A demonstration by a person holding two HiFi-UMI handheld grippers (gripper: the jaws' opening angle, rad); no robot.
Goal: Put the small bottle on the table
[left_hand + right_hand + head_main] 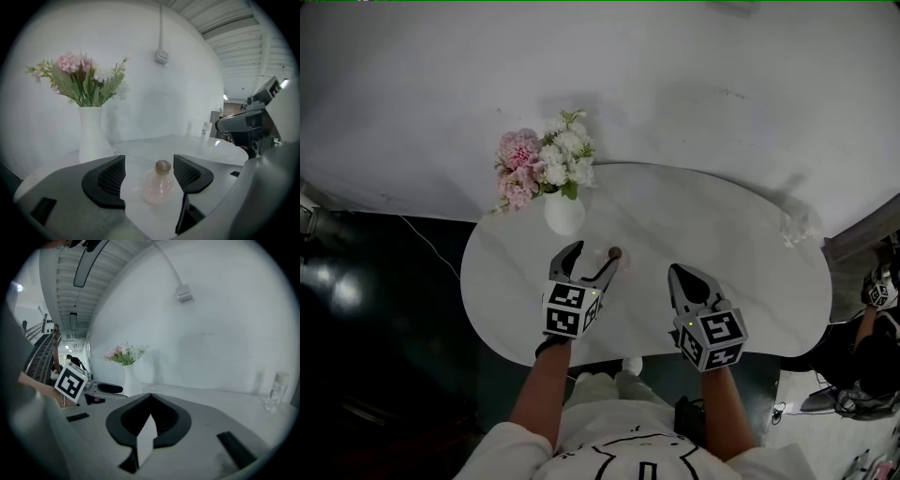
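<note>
A vase (563,214) with flowers stands on the white table (741,234). Just right of it, the left gripper (593,255) is wide open. The small bottle (159,186) stands upright on the table between its jaws, round, clear pink, with a brown stopper. The right gripper (678,272) is closed and holds nothing.

No legible word, brand or number appeared in any of the 3 views. The only printed signs were black-and-white square markers on the cubes of the left gripper (595,255) and right gripper (676,271), showing block patterns rather than letters. Black lines on the person's shirt (628,461) formed no readable word.
</note>
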